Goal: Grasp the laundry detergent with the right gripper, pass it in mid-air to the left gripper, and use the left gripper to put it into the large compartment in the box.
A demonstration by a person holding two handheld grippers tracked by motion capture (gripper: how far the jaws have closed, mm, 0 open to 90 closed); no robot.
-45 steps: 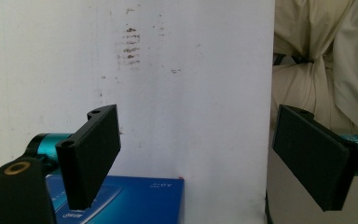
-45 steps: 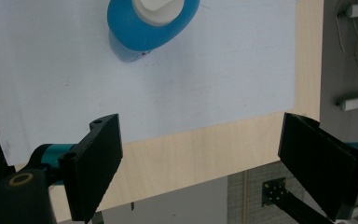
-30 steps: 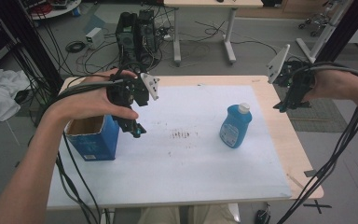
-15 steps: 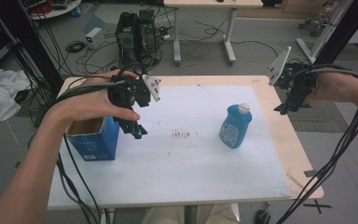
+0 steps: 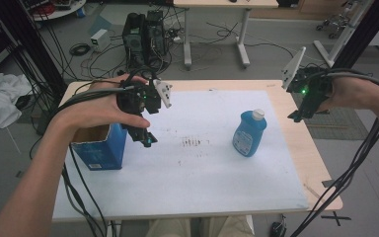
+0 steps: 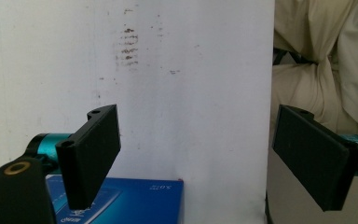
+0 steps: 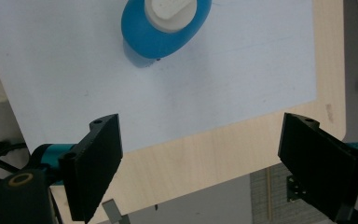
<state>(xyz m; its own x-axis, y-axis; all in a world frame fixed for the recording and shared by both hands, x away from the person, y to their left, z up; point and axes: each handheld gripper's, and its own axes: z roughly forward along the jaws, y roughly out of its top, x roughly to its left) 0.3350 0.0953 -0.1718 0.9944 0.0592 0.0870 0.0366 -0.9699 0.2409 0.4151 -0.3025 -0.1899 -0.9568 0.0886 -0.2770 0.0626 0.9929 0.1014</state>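
Now, left claw (image 5: 147,139): spread wide, empty, just beside blue box (image 5: 98,147).
Right claw (image 5: 296,117): spread wide, empty, near blue bottle (image 5: 249,133).

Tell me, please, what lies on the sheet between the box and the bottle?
In the high view, nothing stands between the box and the bottle: just bare white sheet with a patch of brown smudges.

I see a blue bottle (image 5: 249,133) with a white cap, a blue box (image 5: 100,148), and brown smudges on the white sheet (image 5: 217,173).
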